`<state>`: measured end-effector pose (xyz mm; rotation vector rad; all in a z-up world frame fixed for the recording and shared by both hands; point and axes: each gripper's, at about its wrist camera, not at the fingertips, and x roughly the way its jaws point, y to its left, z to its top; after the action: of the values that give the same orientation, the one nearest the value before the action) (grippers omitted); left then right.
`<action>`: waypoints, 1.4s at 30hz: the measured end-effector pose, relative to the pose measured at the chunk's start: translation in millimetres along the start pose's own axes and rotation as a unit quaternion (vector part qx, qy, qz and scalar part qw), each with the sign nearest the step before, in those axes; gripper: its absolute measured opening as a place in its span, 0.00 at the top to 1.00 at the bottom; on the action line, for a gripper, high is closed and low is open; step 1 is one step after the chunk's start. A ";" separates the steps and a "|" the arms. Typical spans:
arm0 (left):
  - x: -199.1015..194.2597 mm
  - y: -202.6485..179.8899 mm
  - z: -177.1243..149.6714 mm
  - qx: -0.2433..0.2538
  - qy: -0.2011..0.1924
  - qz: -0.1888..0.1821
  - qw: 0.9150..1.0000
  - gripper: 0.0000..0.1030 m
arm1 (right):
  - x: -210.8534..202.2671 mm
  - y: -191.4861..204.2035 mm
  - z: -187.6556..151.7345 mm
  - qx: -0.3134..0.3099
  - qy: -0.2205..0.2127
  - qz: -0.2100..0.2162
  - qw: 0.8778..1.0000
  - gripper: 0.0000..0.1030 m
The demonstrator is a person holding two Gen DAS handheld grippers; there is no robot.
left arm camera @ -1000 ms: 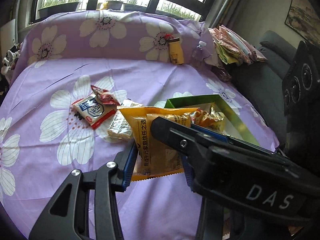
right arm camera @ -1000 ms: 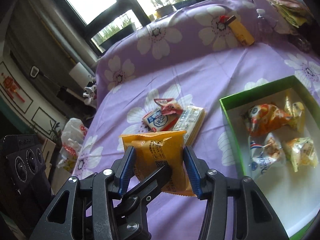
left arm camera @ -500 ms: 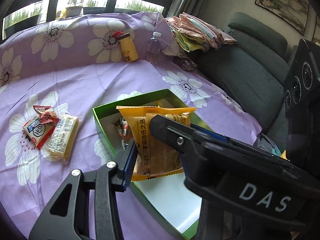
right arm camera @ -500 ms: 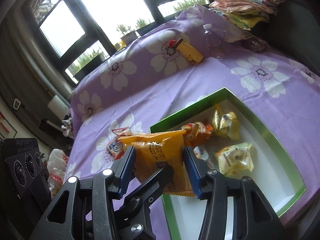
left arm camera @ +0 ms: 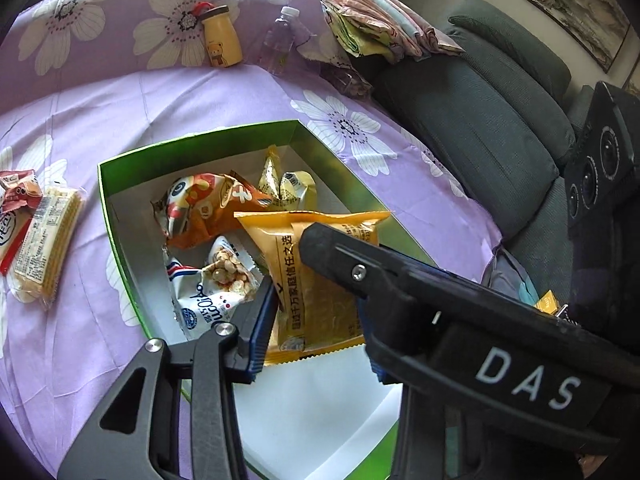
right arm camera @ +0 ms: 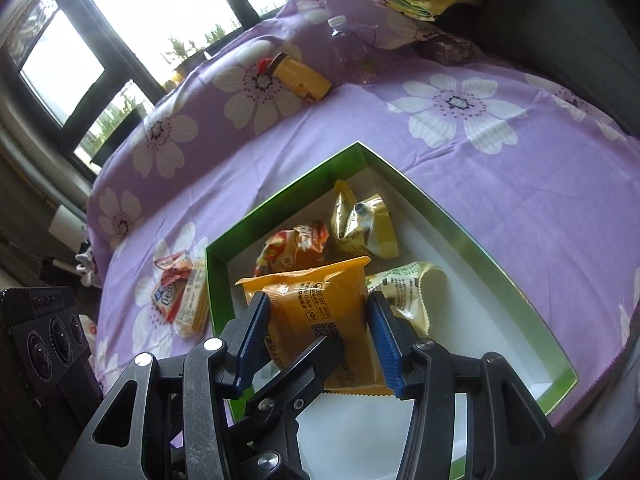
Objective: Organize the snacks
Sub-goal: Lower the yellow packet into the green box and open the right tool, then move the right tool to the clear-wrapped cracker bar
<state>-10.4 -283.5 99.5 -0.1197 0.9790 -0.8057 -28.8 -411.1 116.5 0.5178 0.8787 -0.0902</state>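
Orange pack [right arm camera: 316,320] gripped by both grippers above the green box [right arm camera: 460,224]

The right gripper [right arm camera: 316,340] is clenched on the pack's sides; the left gripper [left arm camera: 316,320] is closing on it too. "DAS" is read on the right gripper in the left view; the pack's Chinese print is too small to read. A pale green packet [right arm camera: 404,284] beyond the right finger is seen only in the right view, a white nut packet [left arm camera: 208,292] beside the left finger only in the left

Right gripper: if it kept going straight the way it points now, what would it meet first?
Likely the white floor of the green box. The right gripper, with the left gripper, holds the orange snack packet over it; the pale green packet lies close, depth unclear.
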 end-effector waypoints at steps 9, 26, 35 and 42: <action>14.4 2.2 -3.9 -0.016 0.026 -0.002 1.000 0.63 | 14.4 -5.9 -2.0 0.002 0.030 -0.031 0.999 0.49; -48.8 20.5 -5.0 -0.005 -0.038 0.055 0.998 0.22 | -10.2 15.6 -0.2 -0.019 -0.034 -0.020 0.999 0.25; -117.5 92.8 -12.9 -0.036 -0.080 0.190 0.978 0.11 | -28.1 47.0 -2.3 -0.039 -0.095 0.022 0.994 0.16; -158.1 174.7 -42.7 -0.107 -0.084 0.256 0.957 0.08 | -19.7 90.1 -12.1 -0.068 -0.091 0.076 0.991 0.15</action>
<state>5.9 -44.7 108.7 -0.1115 0.8790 -0.2097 -24.4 -329.3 160.7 0.4389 0.6602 0.0607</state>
